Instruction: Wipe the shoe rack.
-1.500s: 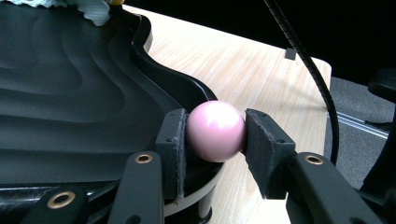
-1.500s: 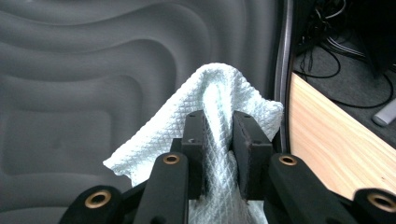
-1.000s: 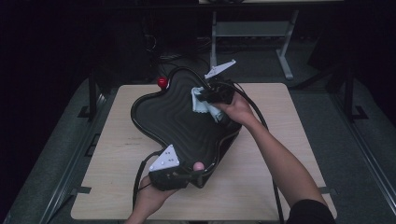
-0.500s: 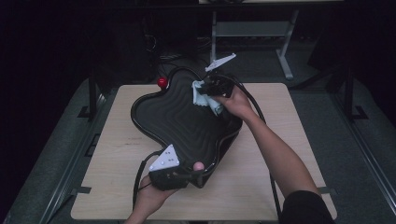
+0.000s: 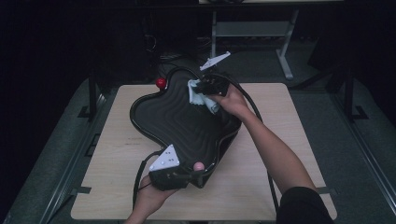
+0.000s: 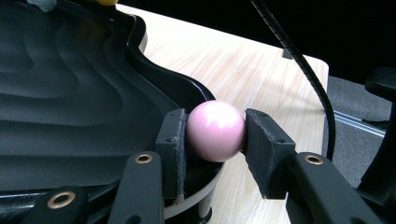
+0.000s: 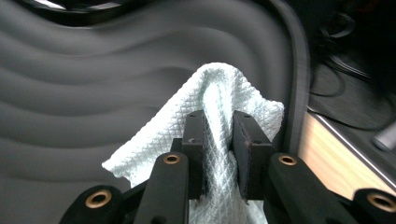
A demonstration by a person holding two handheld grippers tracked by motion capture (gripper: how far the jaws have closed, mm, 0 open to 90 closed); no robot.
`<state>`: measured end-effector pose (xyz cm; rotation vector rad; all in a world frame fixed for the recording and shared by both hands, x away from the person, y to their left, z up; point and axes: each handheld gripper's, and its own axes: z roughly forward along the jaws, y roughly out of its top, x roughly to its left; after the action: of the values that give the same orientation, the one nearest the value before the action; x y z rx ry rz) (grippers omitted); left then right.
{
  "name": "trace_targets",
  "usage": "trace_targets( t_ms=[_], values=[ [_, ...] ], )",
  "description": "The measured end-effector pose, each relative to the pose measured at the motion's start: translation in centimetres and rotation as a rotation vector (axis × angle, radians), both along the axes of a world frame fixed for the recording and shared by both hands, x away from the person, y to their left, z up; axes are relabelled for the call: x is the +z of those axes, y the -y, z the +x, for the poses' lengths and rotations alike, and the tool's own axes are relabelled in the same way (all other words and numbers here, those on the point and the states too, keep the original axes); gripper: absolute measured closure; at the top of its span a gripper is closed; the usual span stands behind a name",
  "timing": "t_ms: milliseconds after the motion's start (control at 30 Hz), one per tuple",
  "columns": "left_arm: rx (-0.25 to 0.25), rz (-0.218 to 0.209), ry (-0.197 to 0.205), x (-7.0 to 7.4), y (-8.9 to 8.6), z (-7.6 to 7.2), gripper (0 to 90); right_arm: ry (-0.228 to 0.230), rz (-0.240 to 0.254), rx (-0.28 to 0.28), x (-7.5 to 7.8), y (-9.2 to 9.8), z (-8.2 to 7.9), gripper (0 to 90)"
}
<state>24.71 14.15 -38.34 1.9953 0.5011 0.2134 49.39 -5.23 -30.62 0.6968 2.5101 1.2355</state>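
Note:
A black tray (image 5: 159, 112) with a wavy ribbed floor lies on the wooden table (image 5: 289, 121). At its near rim, my left gripper (image 5: 196, 169) is shut on a pink ball (image 6: 215, 130), one pad on each side of it. Over the tray's far end, my right gripper (image 5: 200, 89) is shut on a pale, waffle-textured cloth (image 7: 210, 88). The cloth (image 5: 196, 99) hangs onto the tray floor (image 7: 93, 70). A red ball (image 5: 161, 83) sits at the tray's far left rim.
A yellow ball (image 6: 106, 2) peeks in at the tray's far edge in the left gripper view. Cables trail from both grippers across the table. A metal stand (image 5: 285, 60) is on the floor beyond the table. Bare wood lies at the table's left and right.
The right gripper has slid the cloth a little toward the tray's far edge. The left gripper and the pink ball have stayed put.

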Motion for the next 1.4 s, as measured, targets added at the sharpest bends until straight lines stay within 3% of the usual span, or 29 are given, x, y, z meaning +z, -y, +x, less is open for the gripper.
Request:
trace_targets(
  t_ms=[67, 233, 367, 533, 600, 733, 900, 1067, 1133, 1267, 1333, 1400],
  values=[
    [0.0, 0.001, 0.0, 0.0, 0.0, 0.0, 60.1, 0.013, -0.012, 0.009, 0.2, -0.3, 0.1, 75.9],
    [-0.001, 0.004, -0.003, 0.0, 0.0, 0.0, 60.1, -0.028, 0.024, -0.056, 0.1, 0.4, 1.3, 75.7],
    [0.001, 0.002, 0.0, 0.0, 0.0, 0.0, 60.1, 0.02, -0.006, 0.02, 0.5, -1.1, 0.1, 75.8],
    [0.0, 0.004, 0.001, 0.0, 0.0, 0.0, 60.1, -0.01, 0.01, -0.031, 0.7, -0.8, 1.5, 75.8],
    [0.0, 0.003, 0.0, 0.0, 0.0, -0.1, 60.1, -0.012, 0.013, -0.005, 0.8, -1.4, 0.9, 75.8],
    [0.001, 0.003, 0.0, 0.0, 0.0, 0.0, 60.1, 0.026, 0.003, 0.054, 1.1, -2.6, 0.1, 75.9],
    [0.0, 0.006, 0.0, 0.1, 0.0, 0.0, 60.1, -0.019, 0.016, -0.022, 1.4, -1.8, 2.0, 75.7],
    [0.0, 0.005, 0.0, 0.0, 0.0, 0.0, 60.1, 0.023, 0.005, 0.068, 1.7, -3.5, 0.5, 75.8],
    [0.0, 0.006, 0.0, 0.1, 0.0, 0.0, 60.1, 0.024, 0.001, 0.064, 1.8, -3.6, 0.8, 75.8],
    [0.0, 0.006, 0.001, 0.1, 0.0, 0.0, 60.1, 0.006, 0.01, -0.035, 1.8, -2.3, 2.8, 75.8],
    [0.0, 0.006, 0.0, 0.0, 0.0, 0.0, 60.1, 0.004, 0.007, -0.032, 1.8, -2.4, 2.8, 75.7],
    [-0.001, 0.007, 0.0, 0.1, 0.0, 0.0, 60.1, 0.014, 0.008, 0.013, 1.9, -3.1, 2.0, 75.7]
  ],
)
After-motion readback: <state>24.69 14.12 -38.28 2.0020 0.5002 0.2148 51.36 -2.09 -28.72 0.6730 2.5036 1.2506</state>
